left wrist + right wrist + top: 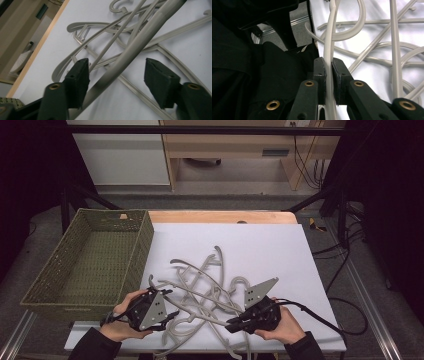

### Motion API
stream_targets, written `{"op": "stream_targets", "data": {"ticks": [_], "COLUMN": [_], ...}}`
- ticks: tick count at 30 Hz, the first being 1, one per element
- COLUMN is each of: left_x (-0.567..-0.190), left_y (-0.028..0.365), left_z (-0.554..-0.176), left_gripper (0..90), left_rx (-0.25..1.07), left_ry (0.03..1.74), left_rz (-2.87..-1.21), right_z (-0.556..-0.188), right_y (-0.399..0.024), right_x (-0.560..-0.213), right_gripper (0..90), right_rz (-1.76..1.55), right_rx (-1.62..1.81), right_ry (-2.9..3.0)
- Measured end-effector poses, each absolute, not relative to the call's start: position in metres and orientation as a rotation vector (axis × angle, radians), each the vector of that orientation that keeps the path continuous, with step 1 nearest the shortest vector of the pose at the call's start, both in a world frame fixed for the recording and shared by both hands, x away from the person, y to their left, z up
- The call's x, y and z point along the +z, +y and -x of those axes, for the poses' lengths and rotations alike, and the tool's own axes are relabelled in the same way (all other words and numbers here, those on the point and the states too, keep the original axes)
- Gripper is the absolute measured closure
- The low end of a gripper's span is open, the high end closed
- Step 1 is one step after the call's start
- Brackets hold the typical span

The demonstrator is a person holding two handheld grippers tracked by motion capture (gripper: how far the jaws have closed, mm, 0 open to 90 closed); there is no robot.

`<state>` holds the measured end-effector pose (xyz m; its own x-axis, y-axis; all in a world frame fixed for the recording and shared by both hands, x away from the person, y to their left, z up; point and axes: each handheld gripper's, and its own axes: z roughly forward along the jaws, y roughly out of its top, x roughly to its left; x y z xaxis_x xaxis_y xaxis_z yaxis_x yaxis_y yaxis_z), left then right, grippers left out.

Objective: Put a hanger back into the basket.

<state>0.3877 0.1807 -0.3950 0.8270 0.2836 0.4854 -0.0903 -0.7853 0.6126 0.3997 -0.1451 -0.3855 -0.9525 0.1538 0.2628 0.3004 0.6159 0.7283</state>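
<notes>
Hangers of pale grey-beige moulded plastic point(205, 290) lie tangled in a heap on the white sheet covering the near half of the wooden table point(220, 216), between the person's two hands. They look light and stiff, smooth enough to slip, and their hooks and crossbars are likely to snag one another, so one should probably be lifted by a straight arm and worked free slowly. The right gripper point(231, 324) is clamped on a thin hanger bar point(329, 62), pads pressed against both its sides. The left gripper point(167, 319) has its jaws apart around a thicker curved hanger arm point(135, 47); the left pad seems just beside it, the right pad stands clear. At the far left, the green woven rectangular basket point(142, 247) stands with nothing in it.
</notes>
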Motion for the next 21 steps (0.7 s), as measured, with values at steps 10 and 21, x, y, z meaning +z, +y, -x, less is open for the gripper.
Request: {"op": "stream_targets", "data": {"ticks": [10, 21], "left_x": [-0.3999, -0.3952], "left_y": [0.174, 0.176], "left_z": [-0.3856, -0.3808], "left_gripper": [64.8, 70.9], "left_rx": [0.807, 0.851], "left_ry": [0.023, -0.007], "left_rz": [-2.377, -2.34], "right_z": [-0.3977, -0.4004], "right_y": [-0.146, -0.1503], "right_x": [-0.385, -0.3825], "right_gripper": [82.5, 82.5], "right_rz": [0.333, 0.335], "right_rx": [-1.243, -1.294], "right_ry": [-2.646, -2.618]}}
